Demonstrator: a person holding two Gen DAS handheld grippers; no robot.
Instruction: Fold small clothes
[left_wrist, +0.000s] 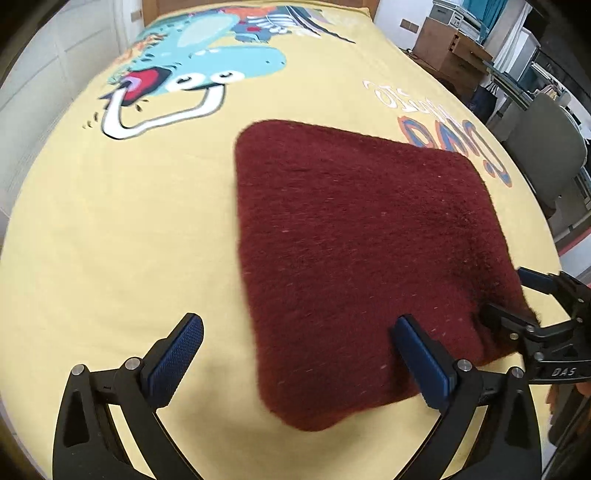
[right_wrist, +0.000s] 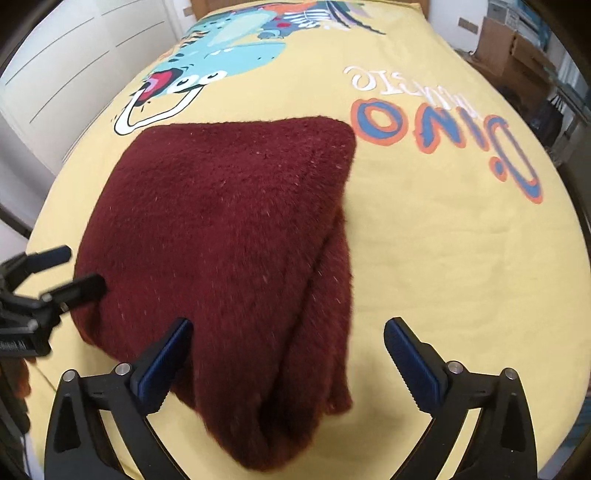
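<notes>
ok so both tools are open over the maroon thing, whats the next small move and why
Probably lift both tools clear. The left tool and right tool stand wide open, gripping nothing, and the maroon garment already lies folded in layers on the yellow bedspread, so the fold looks finished.

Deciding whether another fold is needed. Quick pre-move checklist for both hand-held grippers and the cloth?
1. Left hand-held gripper open, nothing pinched: ok.
2. Right hand-held gripper open, straddling the near edge without pinching: ok.
3. Dark red fuzzy knit garment lying folded on the yellow dinosaur-print bedsheet: ok.
4. Layers aligned along its right edge: not ok, they show staggered.
5. Underside flat: cannot tell.
</notes>
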